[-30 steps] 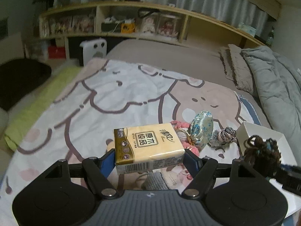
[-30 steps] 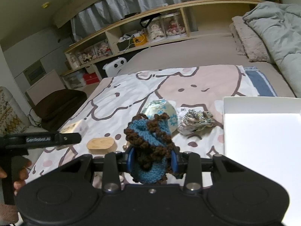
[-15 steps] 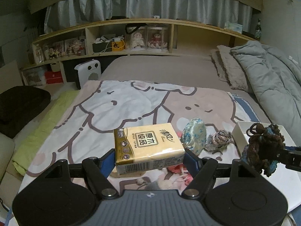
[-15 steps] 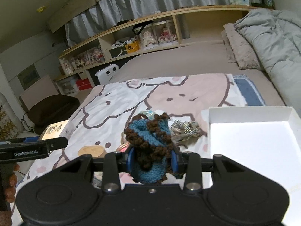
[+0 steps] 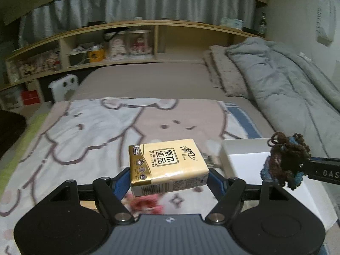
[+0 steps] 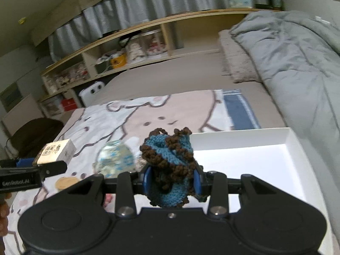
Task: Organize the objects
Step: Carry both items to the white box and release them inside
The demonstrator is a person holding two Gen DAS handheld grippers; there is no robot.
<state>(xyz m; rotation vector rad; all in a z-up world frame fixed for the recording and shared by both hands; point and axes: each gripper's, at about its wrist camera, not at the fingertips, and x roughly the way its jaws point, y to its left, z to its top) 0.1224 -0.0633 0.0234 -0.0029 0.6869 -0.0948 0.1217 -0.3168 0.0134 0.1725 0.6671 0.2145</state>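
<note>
Above the cartoon-print blanket (image 5: 89, 136) on the bed, I have both tools loaded. My left tool (image 5: 169, 177) is clamped on a yellow tissue pack (image 5: 167, 163), held clear of the blanket just left of the white box (image 6: 250, 161). My right tool (image 6: 172, 180) pinches a blue and brown crocheted pouch (image 6: 170, 159) at the white box's left edge, over its near corner. Left of the white box, on the blanket, lie a pale floral pouch (image 6: 115, 159) and a small wooden oval (image 6: 64, 182), both blurred. Beyond the white box, a grey duvet (image 6: 297, 63) is heaped along the bed.
</note>
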